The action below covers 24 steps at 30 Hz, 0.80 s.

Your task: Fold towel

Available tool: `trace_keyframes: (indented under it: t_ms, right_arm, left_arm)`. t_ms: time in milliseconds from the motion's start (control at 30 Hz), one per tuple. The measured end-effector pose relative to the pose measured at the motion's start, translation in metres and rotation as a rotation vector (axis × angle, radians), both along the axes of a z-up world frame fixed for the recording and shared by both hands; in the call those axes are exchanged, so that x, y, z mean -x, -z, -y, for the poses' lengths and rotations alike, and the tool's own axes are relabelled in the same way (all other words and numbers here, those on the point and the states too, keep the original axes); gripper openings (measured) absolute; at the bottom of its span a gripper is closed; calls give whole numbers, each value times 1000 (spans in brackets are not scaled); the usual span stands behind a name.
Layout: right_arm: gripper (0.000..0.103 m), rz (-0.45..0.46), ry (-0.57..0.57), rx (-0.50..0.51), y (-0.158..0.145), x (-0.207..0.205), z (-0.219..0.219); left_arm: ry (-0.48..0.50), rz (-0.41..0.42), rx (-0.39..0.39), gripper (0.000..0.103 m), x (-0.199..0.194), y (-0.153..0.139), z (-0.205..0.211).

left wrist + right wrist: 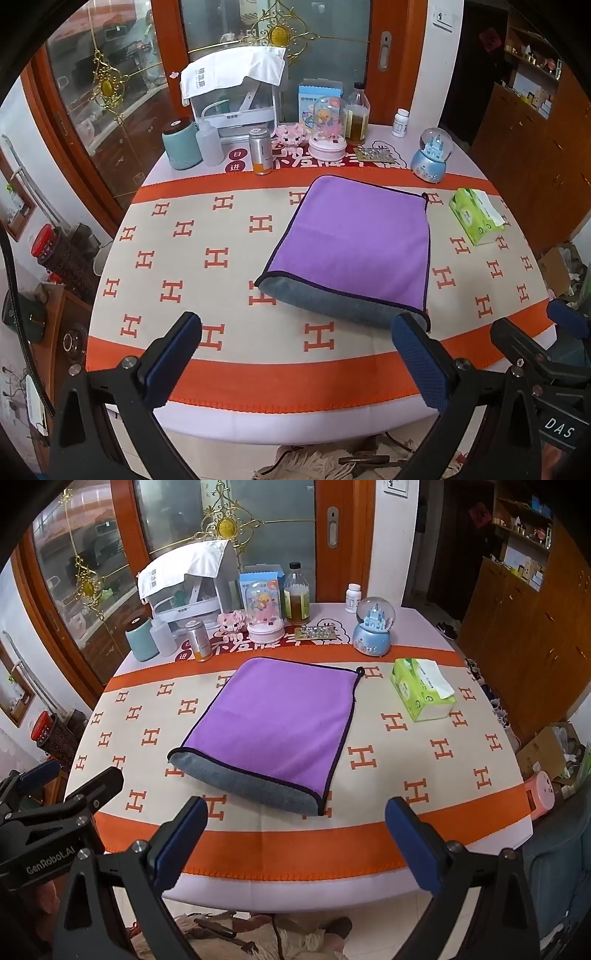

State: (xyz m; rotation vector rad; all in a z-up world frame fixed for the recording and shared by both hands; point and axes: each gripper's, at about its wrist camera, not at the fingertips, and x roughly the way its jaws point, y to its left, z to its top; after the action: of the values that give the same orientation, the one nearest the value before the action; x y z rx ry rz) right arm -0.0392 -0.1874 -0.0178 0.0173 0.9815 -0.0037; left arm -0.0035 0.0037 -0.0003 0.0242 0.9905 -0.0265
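The folded purple towel with grey underside (354, 247) is lying beyond both grippers, left gripper (295, 363) and right gripper (295, 843), jaws gaping wide, gripping nothing.

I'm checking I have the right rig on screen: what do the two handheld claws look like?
Both match: the left claw and right claw each have black angular frames with silver screws, ending in two flat fingers faced with dark blue textured pads. White lettering shows on the bodies: "DAS" on the right one, seen from the left wrist camera, and "GenRobot.AI" on the left, seen from the right.
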Motion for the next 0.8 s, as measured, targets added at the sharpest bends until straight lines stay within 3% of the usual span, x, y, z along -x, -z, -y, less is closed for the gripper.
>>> trace_keyframes:
  t_ms: [800]
  right_arm:
    - [97,-9,7,-5,8,11,-8]
  left_arm:
    - [6,-2,2,102,2,1,-1]
